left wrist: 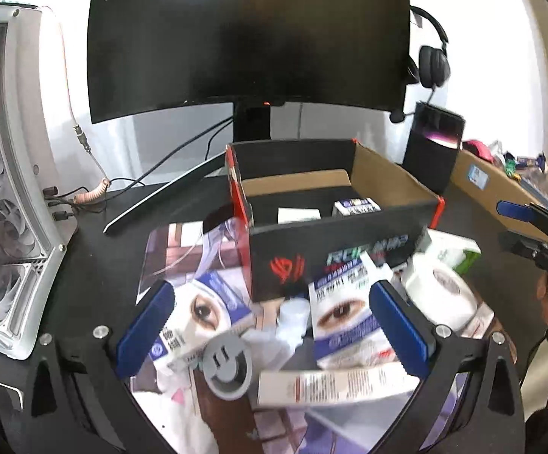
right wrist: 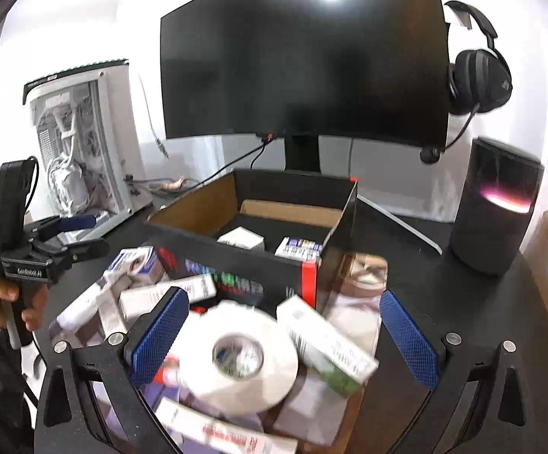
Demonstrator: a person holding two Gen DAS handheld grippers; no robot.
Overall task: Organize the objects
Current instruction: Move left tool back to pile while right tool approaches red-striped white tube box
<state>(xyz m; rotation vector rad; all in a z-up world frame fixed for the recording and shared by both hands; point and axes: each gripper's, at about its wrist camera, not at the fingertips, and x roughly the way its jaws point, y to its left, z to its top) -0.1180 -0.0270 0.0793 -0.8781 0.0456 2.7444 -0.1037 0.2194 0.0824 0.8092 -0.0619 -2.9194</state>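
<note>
Left of the open black box stands a white computer case; in front of the box lie small cartons and a white tape roll; two small packs rest inside it; left gripper and right gripper gape wide, holding nothing

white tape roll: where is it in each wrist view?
Left wrist: white tape roll at right of centre, just right of the black box's front corner.
Right wrist: tape roll at bottom centre, between the blue pads.
Shared landmark: the monitor behind the box.
</note>
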